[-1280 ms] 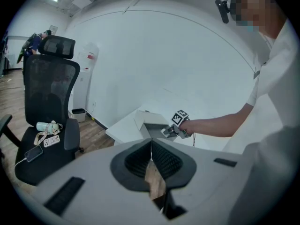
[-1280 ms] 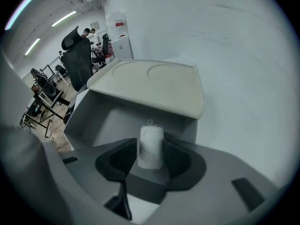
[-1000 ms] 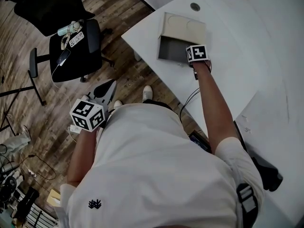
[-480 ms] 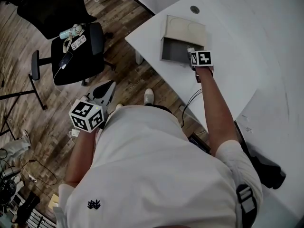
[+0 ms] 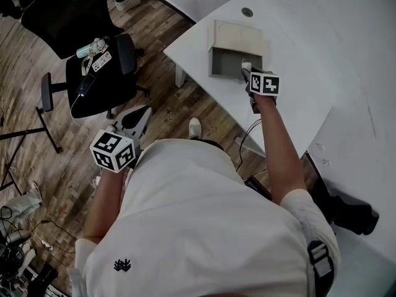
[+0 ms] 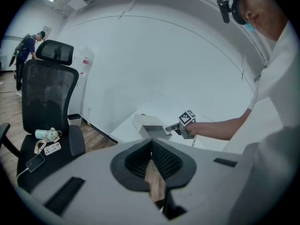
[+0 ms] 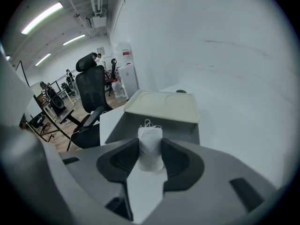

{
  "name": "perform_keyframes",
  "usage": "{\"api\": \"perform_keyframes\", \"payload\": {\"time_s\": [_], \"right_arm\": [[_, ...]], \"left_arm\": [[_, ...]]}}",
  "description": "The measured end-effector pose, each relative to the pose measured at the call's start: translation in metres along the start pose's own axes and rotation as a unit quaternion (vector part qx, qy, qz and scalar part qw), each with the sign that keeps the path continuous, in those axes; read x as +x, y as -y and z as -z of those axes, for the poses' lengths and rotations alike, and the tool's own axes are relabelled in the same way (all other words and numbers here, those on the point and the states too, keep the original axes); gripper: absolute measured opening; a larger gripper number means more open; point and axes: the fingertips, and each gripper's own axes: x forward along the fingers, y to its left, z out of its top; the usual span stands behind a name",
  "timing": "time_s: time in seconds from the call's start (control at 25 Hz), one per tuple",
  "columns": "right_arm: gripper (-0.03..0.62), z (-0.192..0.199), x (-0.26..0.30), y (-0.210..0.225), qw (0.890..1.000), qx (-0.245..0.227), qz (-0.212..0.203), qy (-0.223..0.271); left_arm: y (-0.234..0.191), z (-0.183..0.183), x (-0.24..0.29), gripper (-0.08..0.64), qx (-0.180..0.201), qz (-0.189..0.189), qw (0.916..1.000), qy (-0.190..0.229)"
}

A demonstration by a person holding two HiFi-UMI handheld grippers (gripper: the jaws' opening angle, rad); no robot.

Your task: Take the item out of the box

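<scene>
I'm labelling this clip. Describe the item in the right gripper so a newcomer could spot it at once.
On the white table, near its corner, stands an open grey box with its beige lid tipped back. At its mouth the right gripper clamps a small white bundle, the only thing there with thin strings looped on top.

Wood floor (image 5: 162,113), black office chair (image 5: 102,86), white table (image 5: 303,54)
</scene>
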Motion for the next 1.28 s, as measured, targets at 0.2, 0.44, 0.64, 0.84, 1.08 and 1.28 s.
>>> {"api": "perform_keyframes", "payload": {"time_s": [0.2,0.44,0.64,0.84,1.08,1.28], "right_arm": [[0.158,0.006,-0.029,-0.028,0.999,0.021,-0.01,0.029],[0.157,0.019,-0.06,-0.07,0.997,0.035,-0.036,0.061],[0.158,0.03,-0.093,-0.119,0.99,0.072,-0.079,0.092],[0.157,0.042,-0.128,-0.163,0.984,0.085,-0.098,0.125],[0.158,0.065,-0.162,-0.203,0.98,0.09,-0.115,0.137],[0.156,0.082,-0.179,-0.224,0.98,0.079,-0.115,0.141]], "left_arm": [[0.0,-0.003,-0.02,0.008,0.006,0.011,0.9998,0.014],[0.004,0.008,-0.041,0.007,0.017,0.031,0.9993,0.013],[0.004,0.023,-0.061,0.006,0.017,0.049,0.9986,0.007],[0.003,0.036,-0.08,0.006,0.015,0.066,0.9977,0.005],[0.006,0.052,-0.094,0.006,0.026,0.083,0.9961,-0.009],[0.003,0.056,-0.099,0.006,0.023,0.089,0.9958,-0.005]]}}
